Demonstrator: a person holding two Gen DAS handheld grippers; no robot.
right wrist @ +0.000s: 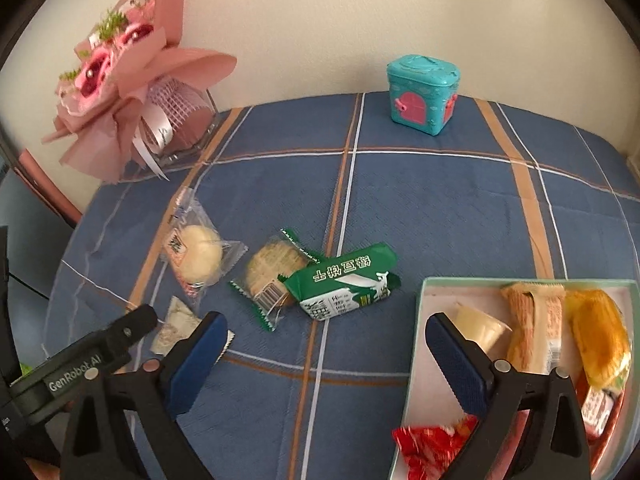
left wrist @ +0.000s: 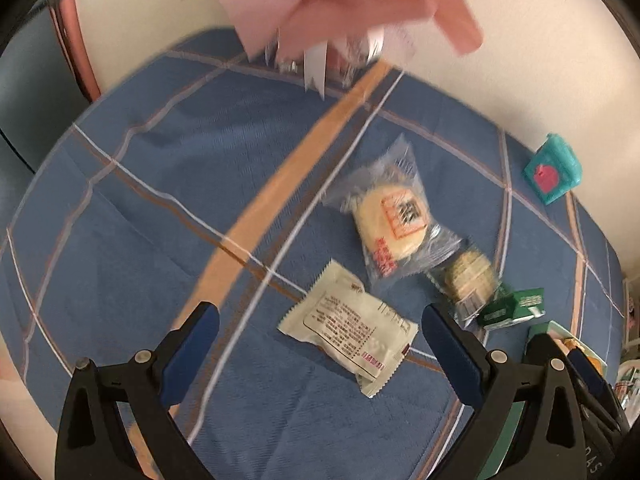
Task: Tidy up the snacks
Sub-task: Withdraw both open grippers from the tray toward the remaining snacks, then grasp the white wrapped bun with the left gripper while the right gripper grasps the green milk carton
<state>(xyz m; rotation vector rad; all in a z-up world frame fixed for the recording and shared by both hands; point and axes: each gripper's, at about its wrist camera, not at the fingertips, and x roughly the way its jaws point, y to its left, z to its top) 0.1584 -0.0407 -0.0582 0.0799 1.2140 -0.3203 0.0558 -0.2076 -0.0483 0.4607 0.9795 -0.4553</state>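
On the blue checked tablecloth lie loose snacks. A white printed packet [left wrist: 352,332] sits just ahead of my open left gripper [left wrist: 320,324], between its fingers' lines. Beyond it lie a clear-wrapped round pastry [left wrist: 394,220], a wrapped biscuit [left wrist: 468,276] and a green biscuit pack [left wrist: 512,308]. In the right wrist view the same pastry [right wrist: 200,258], biscuit [right wrist: 272,276], green pack [right wrist: 344,288] and white packet [right wrist: 176,326] show. My right gripper [right wrist: 324,340] hangs open and empty left of the pale green tray [right wrist: 420,344], which holds several snacks. The left gripper's finger [right wrist: 132,326] reaches over the white packet.
A pink wrapped bouquet [right wrist: 132,80] stands at the table's back left by the wall. A teal toy box [right wrist: 422,94] sits at the back edge. The wall runs behind the table. Bare cloth [right wrist: 420,208] lies between the snacks and the box.
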